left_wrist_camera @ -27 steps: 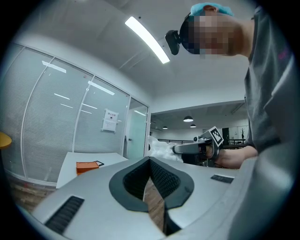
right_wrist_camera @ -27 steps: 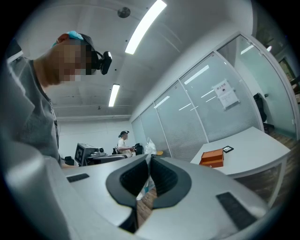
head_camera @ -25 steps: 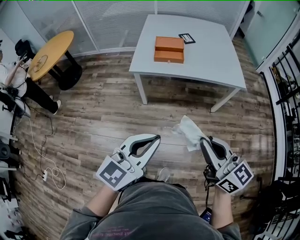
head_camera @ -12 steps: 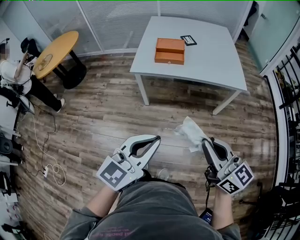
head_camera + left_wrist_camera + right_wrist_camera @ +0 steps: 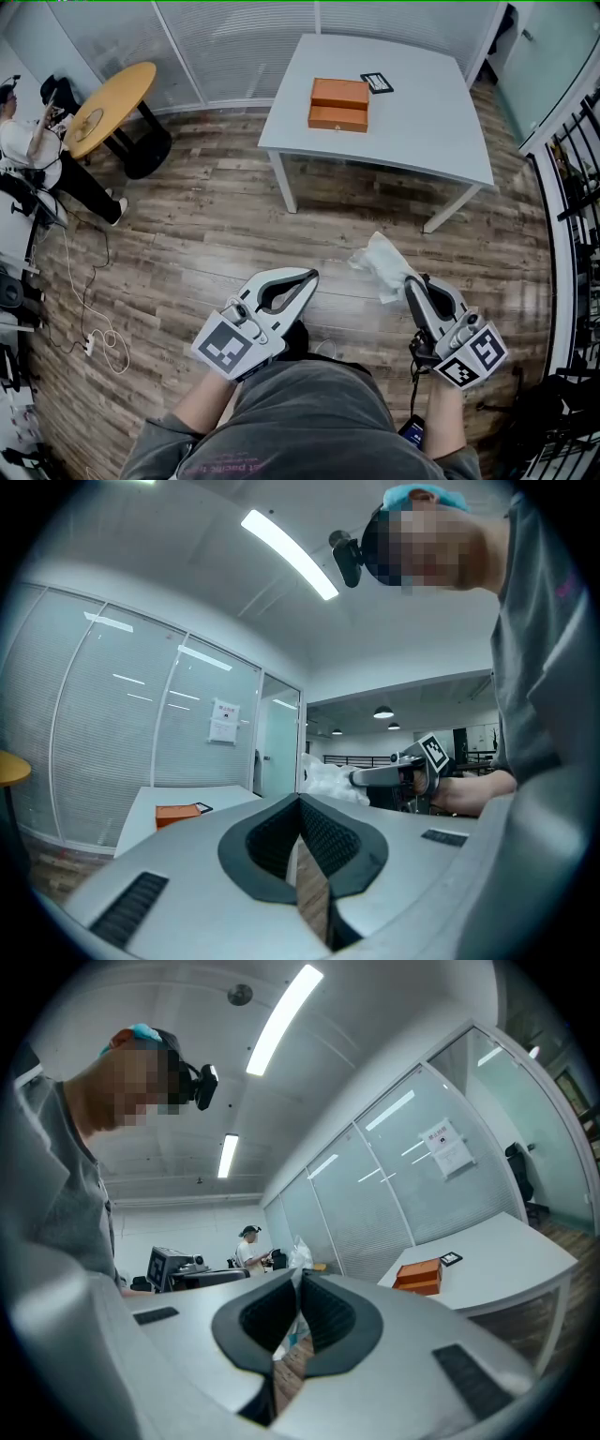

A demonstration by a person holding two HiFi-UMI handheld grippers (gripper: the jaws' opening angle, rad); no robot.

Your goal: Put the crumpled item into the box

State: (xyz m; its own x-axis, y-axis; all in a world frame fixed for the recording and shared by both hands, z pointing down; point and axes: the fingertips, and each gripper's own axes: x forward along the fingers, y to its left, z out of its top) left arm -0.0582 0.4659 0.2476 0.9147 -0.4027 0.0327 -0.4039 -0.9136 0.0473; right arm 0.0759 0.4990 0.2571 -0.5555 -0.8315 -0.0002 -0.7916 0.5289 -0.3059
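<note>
Crumpled item [image 5: 380, 265] lengthwise off right gripper [image 5: 410, 283] tips, toward table [image 5: 422, 112]

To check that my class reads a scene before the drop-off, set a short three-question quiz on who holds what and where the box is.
1. True or false: the crumpled item already lies in the orange box.
2. Which gripper grips the crumpled item? A left gripper; B right gripper; C neither.
3. What does the orange box stand on?
Key: 1 false; 2 B; 3 the grey table.
</note>
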